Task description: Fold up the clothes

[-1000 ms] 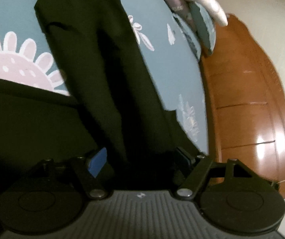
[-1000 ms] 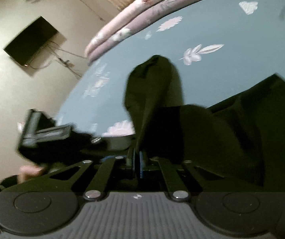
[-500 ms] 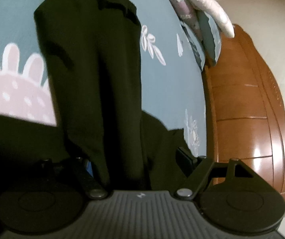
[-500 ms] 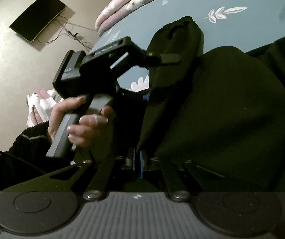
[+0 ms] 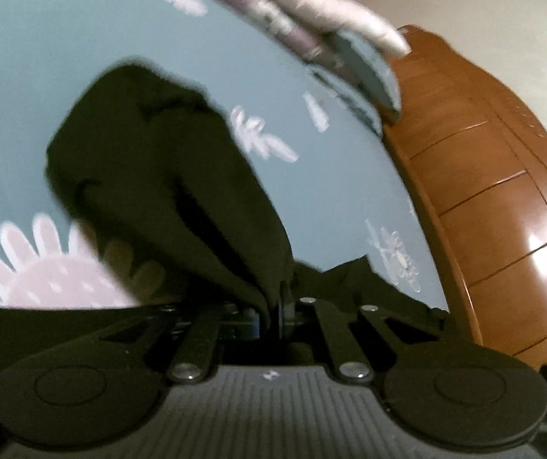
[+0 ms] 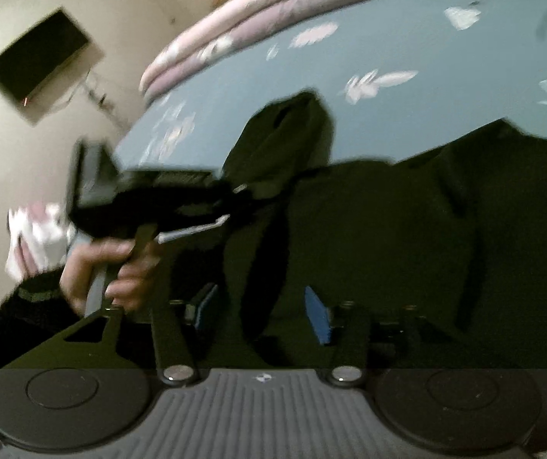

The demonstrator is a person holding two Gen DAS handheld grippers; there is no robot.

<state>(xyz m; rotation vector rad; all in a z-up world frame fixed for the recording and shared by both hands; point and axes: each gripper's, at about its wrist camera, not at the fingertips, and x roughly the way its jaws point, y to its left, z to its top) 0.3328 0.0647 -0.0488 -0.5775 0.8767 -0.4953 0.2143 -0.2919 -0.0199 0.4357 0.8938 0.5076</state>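
Blurred left hand [image 6: 116, 267], perhaps motion-smeared.

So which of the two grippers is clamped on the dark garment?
The left gripper: its jaws pinch a fold of the dark garment. The right gripper stands open.

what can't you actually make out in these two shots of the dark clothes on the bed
- Left wrist view: the left tool is shut on the dark green garment; fabric hides the pads' contact.
- Left wrist view: motion blur hides which part of the garment this is.
- Right wrist view: the right tool, just opening, straddles dark cloth; folds merge in shadow.
- Right wrist view: the person's hand is blurred.
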